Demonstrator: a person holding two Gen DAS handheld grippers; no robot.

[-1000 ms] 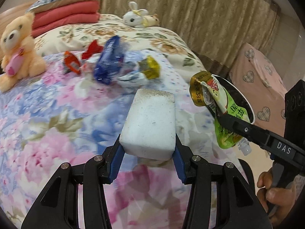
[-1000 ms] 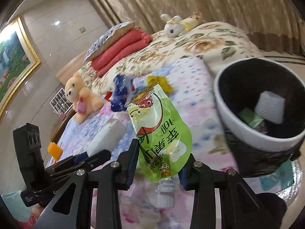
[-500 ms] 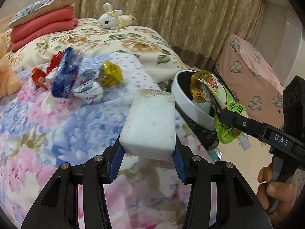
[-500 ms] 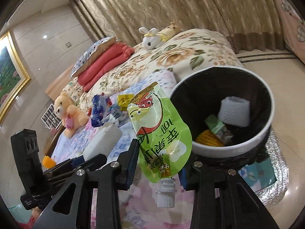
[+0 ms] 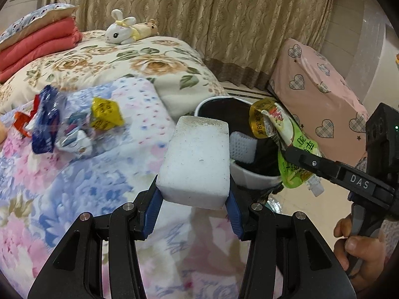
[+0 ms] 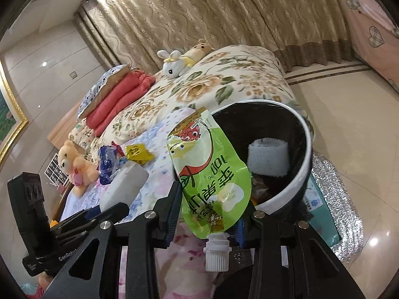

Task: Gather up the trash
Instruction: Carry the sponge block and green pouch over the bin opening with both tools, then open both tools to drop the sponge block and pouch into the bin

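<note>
Left gripper (image 5: pixel 193 204): jaws closed on a white rectangular foam block (image 5: pixel 197 162), gripped at its near end between the blue pads; the block stands out forward over the near edge of the bed (image 5: pixel 74 186), which is covered in a floral quilt. In the right wrist view the same block (image 6: pixel 124 184) shows at the left, held out over the quilt.

Right gripper (image 6: pixel 209 211): jaws closed on a green plastic drink pouch with a white screw spout (image 6: pixel 212 177). The pouch is held spout-down, its printed face toward the camera, its upper part in front of the bin rim. In the left wrist view the pouch (image 5: pixel 289 147) hangs from the black fingers at the bin's right side; the person's hand (image 5: pixel 359 251) grips the handle below.

White round waste bin with a black liner (image 6: pixel 306 149): stands on the floor just beside the bed's corner. Inside lies a white ribbed foam piece (image 6: pixel 269 159) with other scraps below it, too dark to identify.

Remaining on the bed, toward its far-left part: a crumpled blue plastic wrapper (image 5: pixel 46 127), a yellow wrapper (image 5: pixel 106 113), a white-and-blue wrapper (image 5: pixel 74 142) and a red scrap (image 5: pixel 20 124), lying close together.

Other items: white plush rabbit (image 5: pixel 122 28), folded red blankets (image 5: pixel 37 47), yellow teddy bear (image 6: pixel 74 167).
</note>
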